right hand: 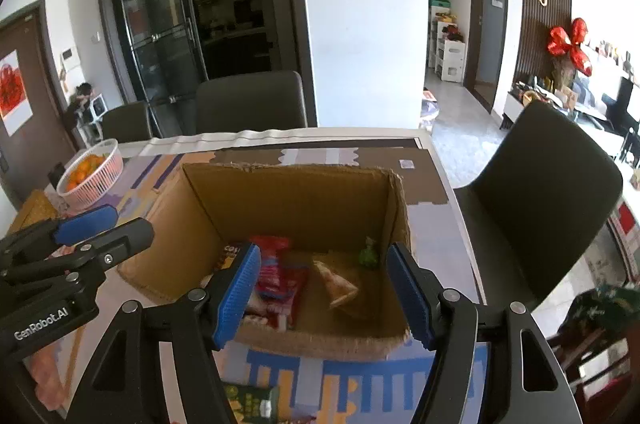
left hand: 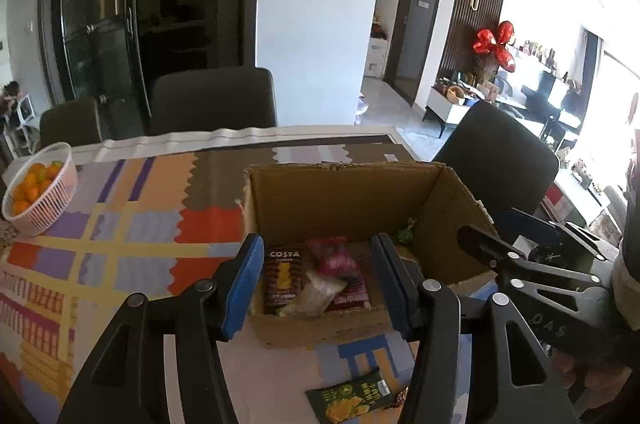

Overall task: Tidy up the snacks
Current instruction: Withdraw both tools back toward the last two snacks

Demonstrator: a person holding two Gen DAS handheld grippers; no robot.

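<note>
Snacks are mostly in the open cardboard box (left hand: 352, 191) on my patterned tablecloth (left hand: 132, 224): corrugated walls, ragged rim, a glossy COSTA packet (left hand: 282, 282) and crinkly red wrappers (right hand: 280, 276) on its floor. I judge a drop-off is just finished. My left gripper (left hand: 316, 284) and right gripper (right hand: 324, 294) both hang over the near wall, jaws moderately wide, nothing between the ribbed blue pads. Next I'd fetch the flat green snack packet (left hand: 352, 398) lying on the cloth just before the box, which needs a low, shallow pinch.
</note>
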